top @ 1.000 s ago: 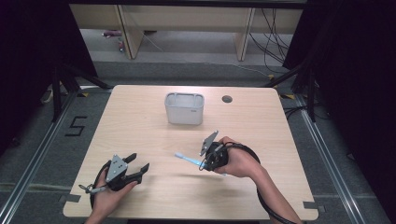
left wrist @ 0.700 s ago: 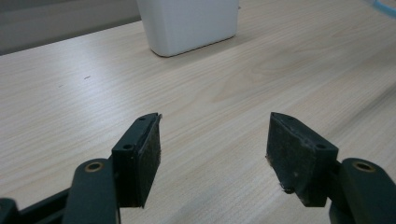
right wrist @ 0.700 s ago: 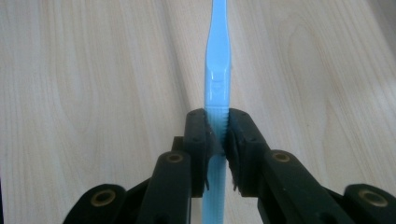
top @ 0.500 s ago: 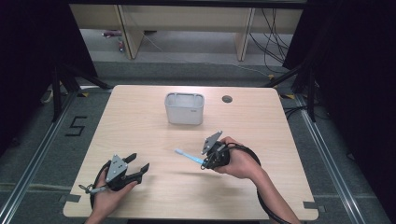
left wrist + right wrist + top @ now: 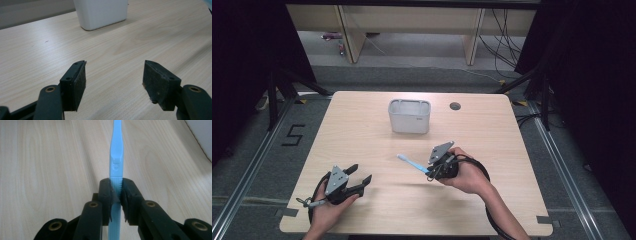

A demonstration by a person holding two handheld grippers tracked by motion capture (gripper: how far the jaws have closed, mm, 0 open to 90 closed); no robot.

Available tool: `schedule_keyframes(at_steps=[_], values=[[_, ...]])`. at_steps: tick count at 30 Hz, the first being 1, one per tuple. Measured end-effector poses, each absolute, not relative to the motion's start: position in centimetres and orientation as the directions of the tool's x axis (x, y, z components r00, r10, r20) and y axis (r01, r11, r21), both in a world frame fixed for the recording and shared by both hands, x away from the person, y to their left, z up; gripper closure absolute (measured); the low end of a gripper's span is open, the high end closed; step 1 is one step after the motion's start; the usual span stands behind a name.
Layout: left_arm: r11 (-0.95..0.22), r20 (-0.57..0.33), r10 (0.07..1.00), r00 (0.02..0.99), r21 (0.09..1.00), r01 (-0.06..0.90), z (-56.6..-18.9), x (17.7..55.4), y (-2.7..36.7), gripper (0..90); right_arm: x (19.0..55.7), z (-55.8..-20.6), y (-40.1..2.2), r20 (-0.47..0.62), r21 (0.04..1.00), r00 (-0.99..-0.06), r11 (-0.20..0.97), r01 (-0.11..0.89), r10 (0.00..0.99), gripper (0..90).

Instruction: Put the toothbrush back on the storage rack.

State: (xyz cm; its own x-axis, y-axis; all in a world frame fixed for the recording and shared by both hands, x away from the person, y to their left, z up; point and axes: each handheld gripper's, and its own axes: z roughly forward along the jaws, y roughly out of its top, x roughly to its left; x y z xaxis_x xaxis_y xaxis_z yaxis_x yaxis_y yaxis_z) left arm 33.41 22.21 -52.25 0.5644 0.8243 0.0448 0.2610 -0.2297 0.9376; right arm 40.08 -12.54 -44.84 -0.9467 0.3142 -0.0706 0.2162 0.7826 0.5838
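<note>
A white tub (image 5: 409, 116) stands on the wooden table (image 5: 362, 135), perhaps empty.

My left gripper (image 5: 357, 181) is a black two-jaw tool with a grey three-cornered plate on top and a black cable looped beneath it. My right gripper (image 5: 432, 172) has the same black body, grey plate and trailing black cable. Each jaw ends in a flat black block faced with a rough dark pad (image 5: 80, 85), with brass-coloured eyelets at the pivots. My forearms are unsleeved.

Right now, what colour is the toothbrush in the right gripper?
Light blue toothbrush; clearest in the right gripper view.
</note>
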Motion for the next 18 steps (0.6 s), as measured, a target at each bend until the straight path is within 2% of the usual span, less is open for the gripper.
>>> schedule_keyframes(at_steps=[8, 18], values=[[-0.229, 0.044, 0.824, 0.564, 0.938, 0.26, -52.25, 33.39, 22.2, 34.5, 39.92, -45.22, -12.63, -0.068, 0.62, -0.935, 0.749, 0.234, 0.348, 78.8], [-0.227, 0.043, 0.825, 0.564, 0.939, 0.26, -52.26, 33.39, 22.21, 34.5, 39.9, -45.66, -12.59, -0.062, 0.67, -0.937, 0.71, 0.216, 0.343, 78.8]])
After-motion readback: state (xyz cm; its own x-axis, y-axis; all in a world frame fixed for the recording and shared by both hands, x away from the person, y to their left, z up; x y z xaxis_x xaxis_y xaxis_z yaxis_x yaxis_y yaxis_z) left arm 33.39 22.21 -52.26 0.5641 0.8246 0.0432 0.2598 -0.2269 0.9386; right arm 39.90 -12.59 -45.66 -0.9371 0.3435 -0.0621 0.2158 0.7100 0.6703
